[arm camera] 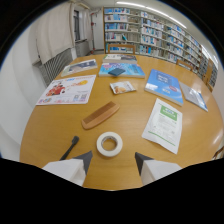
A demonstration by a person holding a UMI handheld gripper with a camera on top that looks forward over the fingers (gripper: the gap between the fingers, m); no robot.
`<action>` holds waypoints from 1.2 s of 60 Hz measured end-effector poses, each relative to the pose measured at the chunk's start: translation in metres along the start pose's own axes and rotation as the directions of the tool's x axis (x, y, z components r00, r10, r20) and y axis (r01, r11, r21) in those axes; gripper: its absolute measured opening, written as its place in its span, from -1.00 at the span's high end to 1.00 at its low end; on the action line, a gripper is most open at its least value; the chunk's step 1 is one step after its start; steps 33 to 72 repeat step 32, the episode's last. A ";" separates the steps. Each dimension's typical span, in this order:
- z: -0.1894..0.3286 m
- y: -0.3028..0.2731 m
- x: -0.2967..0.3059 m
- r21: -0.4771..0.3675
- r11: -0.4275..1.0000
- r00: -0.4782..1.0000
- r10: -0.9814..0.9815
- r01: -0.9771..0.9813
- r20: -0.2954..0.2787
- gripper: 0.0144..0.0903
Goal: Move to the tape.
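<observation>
A white roll of tape (109, 143) lies flat on the round wooden table (60, 130), just ahead of my gripper (114, 159) and a little toward the left finger. Both fingers (85, 160) show as dark tips on pale pads, spread apart with bare table between them. The gripper is open and holds nothing. The tape is beyond the fingertips, not between them.
A brown comb (100, 115) lies beyond the tape. A black pen (70, 147) rests left of the left finger. A green-and-white leaflet (163, 125), blue booklets (164, 86) and other papers (67, 91) cover the far table. Bookshelves (150, 35) stand behind.
</observation>
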 end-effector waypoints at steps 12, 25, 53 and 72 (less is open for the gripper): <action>0.023 -0.009 -0.001 0.003 1.000 1.000 -0.009 0.009 -0.011 -0.84; 0.030 -0.008 -0.004 -0.005 1.000 1.000 -0.016 0.016 0.004 -0.84; 0.030 -0.010 -0.004 -0.003 1.000 1.000 -0.012 0.012 0.008 -0.84; 0.030 -0.010 -0.004 -0.003 1.000 1.000 -0.012 0.012 0.008 -0.84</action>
